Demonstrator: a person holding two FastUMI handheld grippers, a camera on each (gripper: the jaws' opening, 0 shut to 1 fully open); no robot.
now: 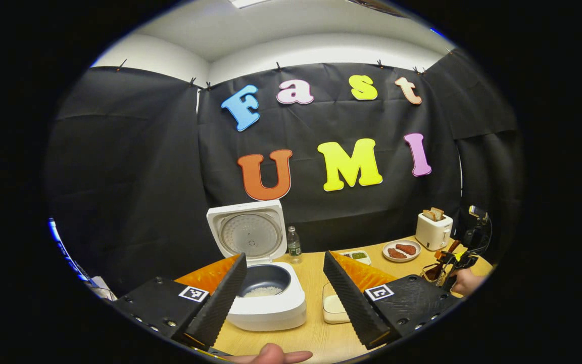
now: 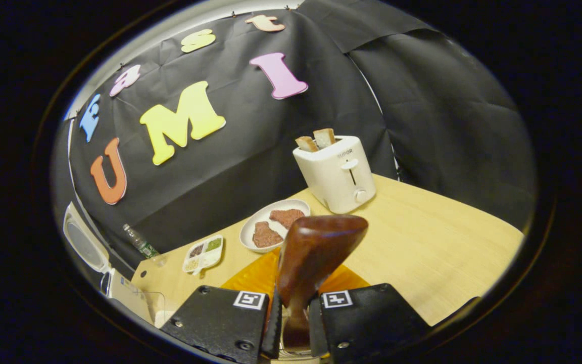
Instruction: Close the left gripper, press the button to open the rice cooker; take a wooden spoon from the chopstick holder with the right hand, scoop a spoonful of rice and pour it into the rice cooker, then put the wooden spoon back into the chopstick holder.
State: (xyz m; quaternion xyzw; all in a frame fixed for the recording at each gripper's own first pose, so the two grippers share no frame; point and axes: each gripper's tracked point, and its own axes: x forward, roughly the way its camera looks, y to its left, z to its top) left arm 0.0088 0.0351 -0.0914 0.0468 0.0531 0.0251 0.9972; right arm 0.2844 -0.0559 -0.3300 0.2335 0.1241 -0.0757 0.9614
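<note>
Right gripper [image 2: 295,323] is clamped on the dark brown wooden spoon [image 2: 316,258], both fingers squeezing its narrow neck, broad rounded end sticking up and forward over the light wooden desk [image 2: 422,242]. In the left gripper view this same gripper [image 1: 450,265] sits far right of the white rice cooker [image 1: 265,303], low at what looks like the chopstick holder [image 1: 432,273]; too small to tell whether the spoon is inside it or above it. Left gripper [image 1: 283,288] is released, jaws wide apart, hovering in front of the cooker.

The cooker's lid [image 1: 248,232] stands upright and open, grey inner pot [image 1: 265,280] shows white rice at the bottom. So judged late: rice looks already poured, spoon return is the step in hand.

Handling: spoon is stiff, light, smooth-polished wood, so probably a bit slippery; a grip at the narrow neck looks right, but the heavy end above may pivot if the squeeze loosens.

Room: right of the cooker are a cream rectangular container [image 1: 332,306], clear plastic bottle [image 1: 294,245], small divided condiment tray [image 2: 203,253], white oval plate with two brown patties [image 2: 273,227], white toaster with bread slices [image 2: 336,174]. Desk beyond the toaster is open. Desk edge runs close on the right gripper's side; watch it when lowering.
</note>
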